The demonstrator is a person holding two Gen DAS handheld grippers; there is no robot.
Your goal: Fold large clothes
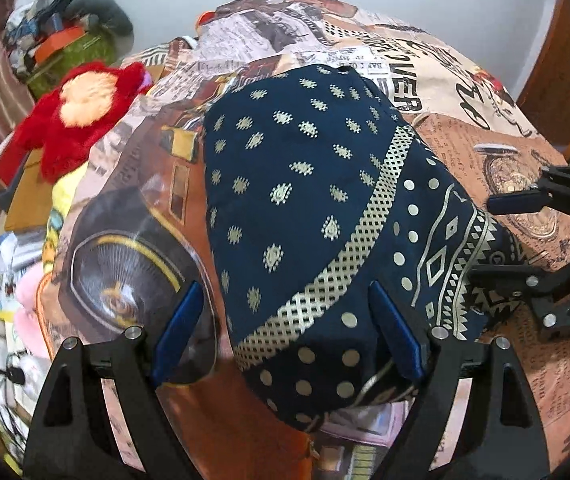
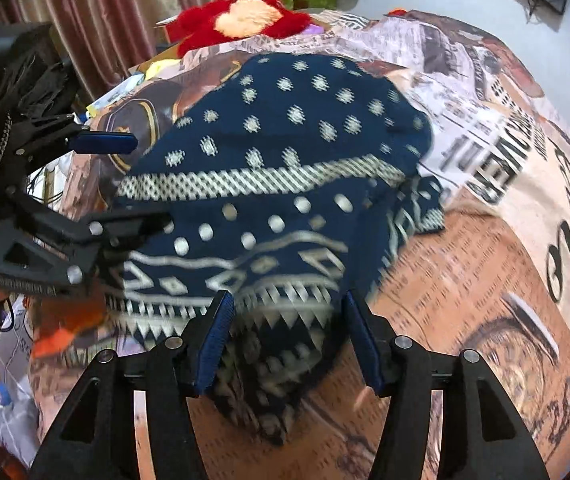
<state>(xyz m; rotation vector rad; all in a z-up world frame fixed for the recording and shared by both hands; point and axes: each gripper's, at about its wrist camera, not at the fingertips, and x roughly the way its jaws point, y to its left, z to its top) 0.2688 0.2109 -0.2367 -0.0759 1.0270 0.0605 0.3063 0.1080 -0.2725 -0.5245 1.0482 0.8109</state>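
Parted tongs over soft, folded navy garment

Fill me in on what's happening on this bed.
A person with a two-finger gripper in each hand is folding a navy patterned garment on a bed with a printed bedsheet. The garment lies in a folded bundle. The left gripper and the right gripper both hover over its near edge with jaws open, neither clamping it. A red plush toy lies beyond it.

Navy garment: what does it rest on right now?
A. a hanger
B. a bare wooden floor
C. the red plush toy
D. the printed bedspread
D: the navy garment lies folded on the printed bedspread, apart from the red plush toy.
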